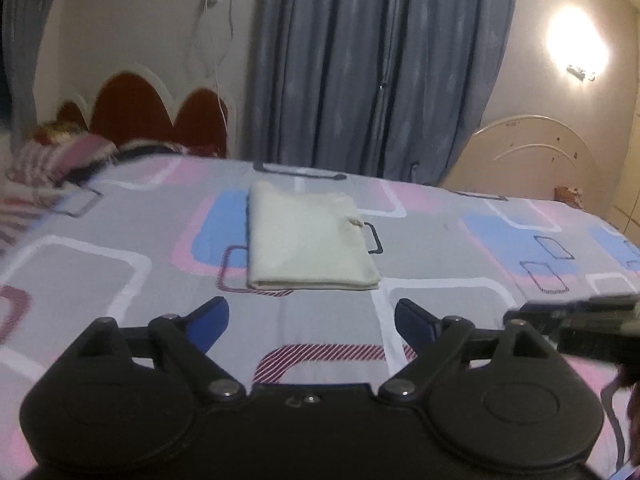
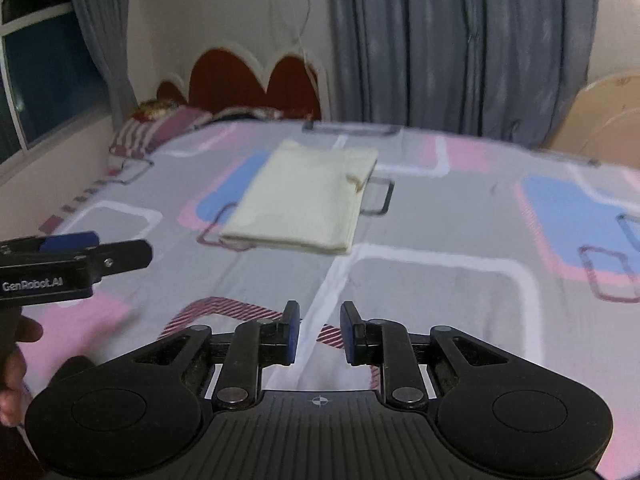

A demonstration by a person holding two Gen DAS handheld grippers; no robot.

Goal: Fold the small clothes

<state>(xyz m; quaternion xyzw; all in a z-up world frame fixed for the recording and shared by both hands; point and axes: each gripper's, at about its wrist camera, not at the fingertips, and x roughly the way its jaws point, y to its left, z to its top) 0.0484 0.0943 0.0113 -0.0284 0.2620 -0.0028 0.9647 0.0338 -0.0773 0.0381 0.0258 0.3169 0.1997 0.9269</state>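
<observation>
A cream garment (image 1: 308, 240) lies folded into a flat rectangle on the patterned bedsheet (image 1: 120, 276), and the right wrist view shows it (image 2: 304, 200) too, ahead and a little left. My left gripper (image 1: 311, 308) hovers just short of its near edge, jaws wide open and empty. My right gripper (image 2: 320, 308) is above bare sheet (image 2: 440, 280) nearer the bed's front, its blue pads a narrow gap apart with nothing between them. Each gripper appears in the other's view: the left gripper (image 2: 120, 250) at the left edge, the right gripper (image 1: 560, 312) at the right edge.
Striped pillows (image 1: 60, 152) and a red headboard (image 1: 160, 116) stand at the bed's far left. Grey curtains (image 1: 360, 60) hang behind the bed, and a cream bed frame (image 1: 532, 156) leans at the back right. A hand (image 2: 16, 360) holds the left gripper.
</observation>
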